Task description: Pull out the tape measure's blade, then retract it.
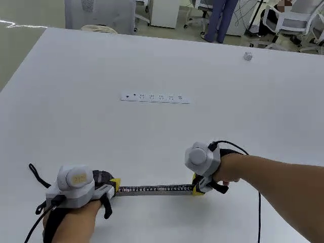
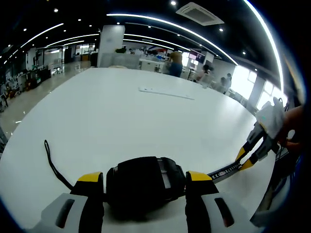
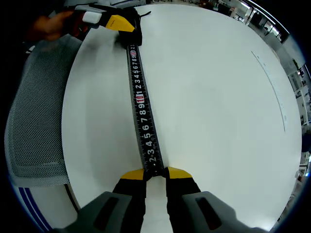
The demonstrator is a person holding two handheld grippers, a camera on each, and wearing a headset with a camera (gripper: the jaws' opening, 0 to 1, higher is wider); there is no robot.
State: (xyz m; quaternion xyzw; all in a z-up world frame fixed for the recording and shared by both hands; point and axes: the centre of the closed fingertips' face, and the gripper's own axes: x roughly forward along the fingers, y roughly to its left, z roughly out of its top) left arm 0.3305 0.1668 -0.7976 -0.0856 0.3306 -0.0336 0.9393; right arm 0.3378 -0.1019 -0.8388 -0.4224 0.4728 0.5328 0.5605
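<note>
Yellow-tipped fingers (image 2: 90, 194) of the left gripper (image 2: 144, 180) are clamped on either side of the tape measure (image 2: 143, 187), whose black case sits between them at the near left part of the white bench (image 1: 152, 66). A thin black strap (image 2: 53, 165) trails from the case and lies curled on the bench to its left. From the case the blade (image 1: 154, 189) runs out straight to the right, printed face up and low over the bench. Its numbers read clearly in the right gripper view, rising from its tip towards the case. The right gripper (image 3: 155, 172) has its fingers (image 3: 133, 174) pressed together on the blade's free end, so the strip spans the gap between the two grippers. In the head view a hand is wrapped round each gripper, and a black cable loops behind the right one. Farther back, near the middle of the bench and well apart from the tape, lies a flat white power strip (image 1: 154, 97). A small pale object (image 1: 247, 56), too small to make out, rests near the far right edge. Beyond the bench stand office chairs and a person (image 1: 220, 20) in blue trousers.
</note>
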